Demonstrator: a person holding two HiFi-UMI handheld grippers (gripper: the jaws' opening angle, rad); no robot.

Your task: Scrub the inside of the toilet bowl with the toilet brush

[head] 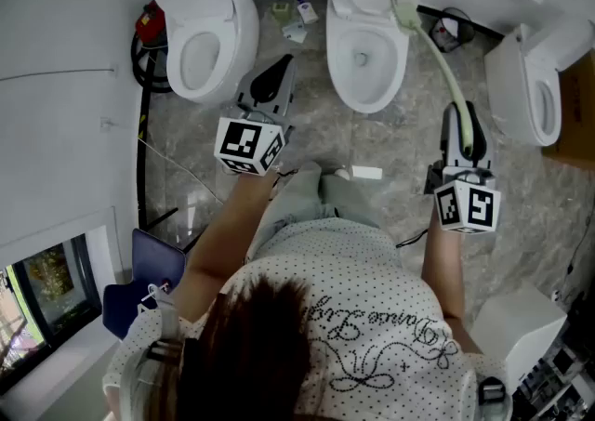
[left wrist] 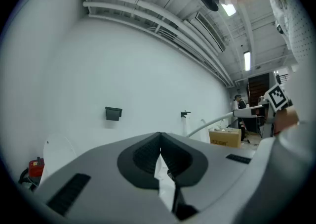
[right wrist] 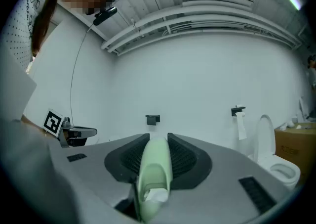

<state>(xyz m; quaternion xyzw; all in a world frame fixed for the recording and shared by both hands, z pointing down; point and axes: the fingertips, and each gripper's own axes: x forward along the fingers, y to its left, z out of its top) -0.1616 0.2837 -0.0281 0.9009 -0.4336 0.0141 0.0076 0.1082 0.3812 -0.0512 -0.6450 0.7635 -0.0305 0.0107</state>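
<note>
The right gripper [head: 462, 124] has its fingers clenched on the green toilet brush [head: 437, 52]. The brush head sits at the back right rim of the middle toilet bowl [head: 372, 105]. The left gripper [head: 270, 81] has its fingers pressed together, holding nothing.

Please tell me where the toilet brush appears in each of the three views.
Head view: the toilet brush is at upper right, running from the right gripper up to the middle toilet.
Left gripper view: a thin pale rod, right of centre.
Right gripper view: bottom centre, its pale green handle clamped between the jaws.
Shared landmark: the right gripper holding it, also seen from the left gripper.
</note>
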